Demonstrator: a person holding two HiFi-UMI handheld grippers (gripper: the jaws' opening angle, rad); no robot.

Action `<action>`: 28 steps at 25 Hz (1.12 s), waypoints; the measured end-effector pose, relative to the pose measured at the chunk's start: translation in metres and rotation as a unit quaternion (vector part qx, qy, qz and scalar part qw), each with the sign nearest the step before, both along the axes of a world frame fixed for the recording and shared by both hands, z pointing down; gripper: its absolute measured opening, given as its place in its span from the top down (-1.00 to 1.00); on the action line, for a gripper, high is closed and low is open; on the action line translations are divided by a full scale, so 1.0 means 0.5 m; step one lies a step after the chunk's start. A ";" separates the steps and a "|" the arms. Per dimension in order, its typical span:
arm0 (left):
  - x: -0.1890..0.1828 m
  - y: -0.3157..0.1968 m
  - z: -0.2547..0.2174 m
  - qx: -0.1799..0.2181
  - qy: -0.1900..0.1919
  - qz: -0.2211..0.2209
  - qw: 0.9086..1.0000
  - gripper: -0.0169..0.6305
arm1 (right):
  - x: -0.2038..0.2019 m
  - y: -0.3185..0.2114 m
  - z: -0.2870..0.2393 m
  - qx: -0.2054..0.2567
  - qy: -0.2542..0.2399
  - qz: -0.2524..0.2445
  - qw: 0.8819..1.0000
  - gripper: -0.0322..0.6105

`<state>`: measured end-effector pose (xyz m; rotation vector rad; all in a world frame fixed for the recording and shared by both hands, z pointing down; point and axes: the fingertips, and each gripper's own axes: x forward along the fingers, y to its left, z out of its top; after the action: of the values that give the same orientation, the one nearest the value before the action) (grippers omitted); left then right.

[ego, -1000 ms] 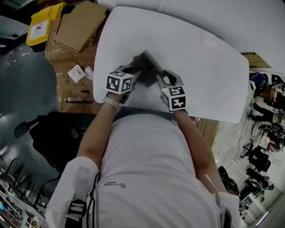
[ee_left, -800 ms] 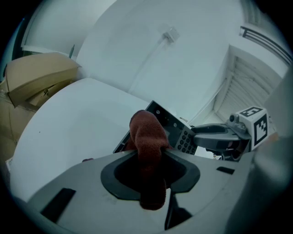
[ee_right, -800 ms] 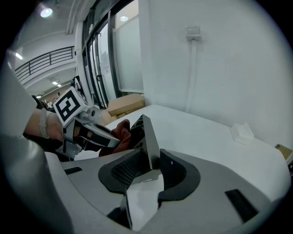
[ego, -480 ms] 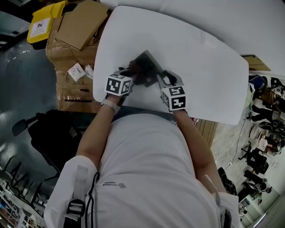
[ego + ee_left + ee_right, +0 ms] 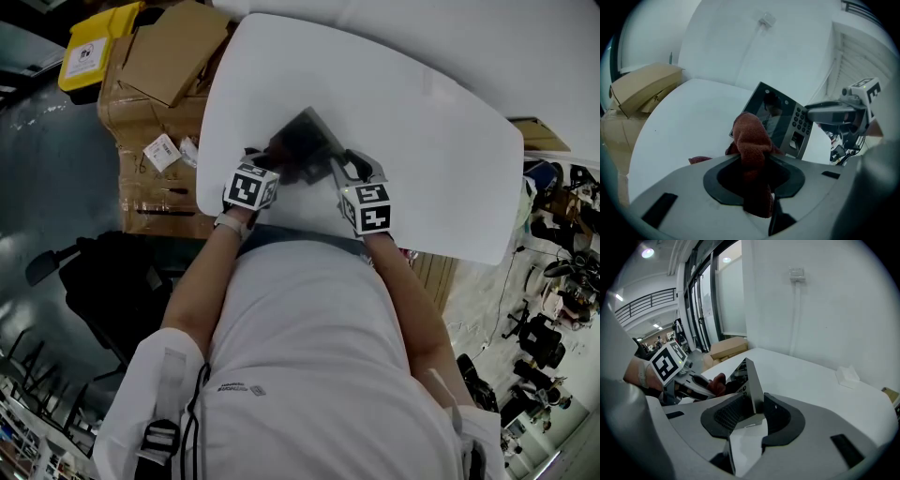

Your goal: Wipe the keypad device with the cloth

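The keypad device (image 5: 305, 142) is a flat grey panel with a glossy screen and number keys (image 5: 802, 123), propped up at a tilt on the white table (image 5: 422, 150). My right gripper (image 5: 751, 409) is shut on its near edge (image 5: 753, 385) and holds it up. My left gripper (image 5: 754, 174) is shut on a dark red cloth (image 5: 751, 140), whose bunched end sits against the lower left part of the device's screen (image 5: 774, 112). In the head view the left gripper (image 5: 261, 171) sits at the device's left side and the right gripper (image 5: 349, 173) at its near right corner.
Cardboard boxes (image 5: 155, 66) and a yellow case (image 5: 86, 47) lie on the floor beyond the table's left edge. A white wall with a cable box (image 5: 766, 19) stands behind the table. A small white folded thing (image 5: 847, 374) lies on the table to the right.
My left gripper has come down and nearer to me along the device's left side, with the cloth in it. The right gripper and the device have kept still.
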<state>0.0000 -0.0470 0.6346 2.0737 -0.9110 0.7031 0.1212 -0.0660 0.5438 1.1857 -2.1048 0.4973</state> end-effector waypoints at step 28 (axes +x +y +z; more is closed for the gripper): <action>0.191 -0.075 -0.223 0.075 0.125 0.090 0.985 0.57 | 0.040 0.024 -0.027 -0.001 -0.106 0.015 0.994 0.63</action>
<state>0.0956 -0.0845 0.5232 2.3374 -0.6574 0.4614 0.1411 -0.0540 0.5301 1.2092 -2.2667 0.6639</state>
